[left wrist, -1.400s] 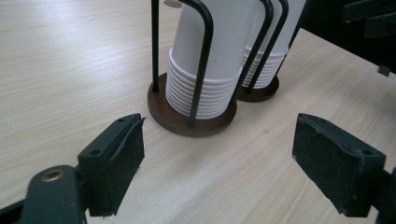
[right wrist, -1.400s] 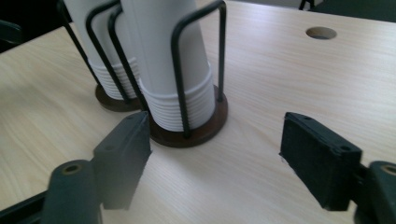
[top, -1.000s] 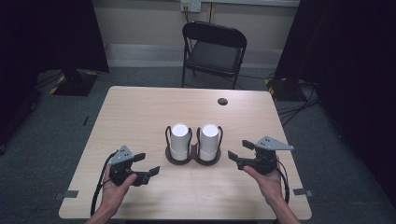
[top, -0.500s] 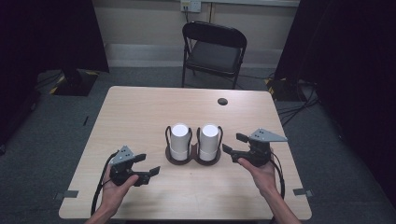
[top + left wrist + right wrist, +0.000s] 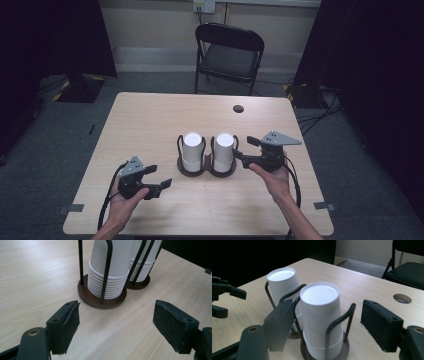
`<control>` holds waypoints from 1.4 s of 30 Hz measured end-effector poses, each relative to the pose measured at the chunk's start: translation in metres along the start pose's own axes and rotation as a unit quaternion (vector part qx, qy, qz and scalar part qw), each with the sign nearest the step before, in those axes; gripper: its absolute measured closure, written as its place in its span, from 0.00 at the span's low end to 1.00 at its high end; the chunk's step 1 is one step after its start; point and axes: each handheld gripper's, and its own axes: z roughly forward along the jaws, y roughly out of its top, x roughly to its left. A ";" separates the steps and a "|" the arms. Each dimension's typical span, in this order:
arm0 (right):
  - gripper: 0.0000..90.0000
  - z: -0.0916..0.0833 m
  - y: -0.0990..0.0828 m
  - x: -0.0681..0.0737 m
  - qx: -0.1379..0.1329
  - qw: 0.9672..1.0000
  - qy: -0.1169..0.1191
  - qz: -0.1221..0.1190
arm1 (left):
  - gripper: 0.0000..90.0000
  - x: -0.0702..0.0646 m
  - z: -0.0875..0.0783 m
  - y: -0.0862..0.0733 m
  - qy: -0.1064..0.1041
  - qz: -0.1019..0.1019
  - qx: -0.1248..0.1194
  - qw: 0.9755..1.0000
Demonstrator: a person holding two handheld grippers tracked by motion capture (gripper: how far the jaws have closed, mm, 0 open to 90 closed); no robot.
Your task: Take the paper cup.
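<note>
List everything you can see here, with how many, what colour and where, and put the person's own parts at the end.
cup stacks: two, white, upside down, side by side at the table's middle
wire holders: two, black, upright around the stacks
round bases: two, dark brown, under the stacks, touching
table: one, light wood, centre of the room
cable hole: one, dark, far right part of the table
folding chair: one, black, behind the table
wall socket: one, white, on the far wall
left tool: one, black, near left of the table, open and holding nothing
right tool: one, black, beside the right stack, jaws apart
hands: two, one holding each tool
</note>
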 end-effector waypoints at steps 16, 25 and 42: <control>0.32 0.028 0.015 0.000 -0.002 1.000 0.017 -0.006 | 0.24 0.001 0.000 -0.001 -0.002 0.002 0.003 1.000; 0.32 0.046 0.015 -0.001 0.011 1.000 0.023 -0.013 | 0.24 0.002 0.000 -0.001 -0.003 0.003 0.003 1.000; 0.32 0.068 0.006 -0.003 0.043 0.999 0.016 -0.025 | 0.24 0.001 0.000 -0.001 -0.005 -0.003 0.000 1.000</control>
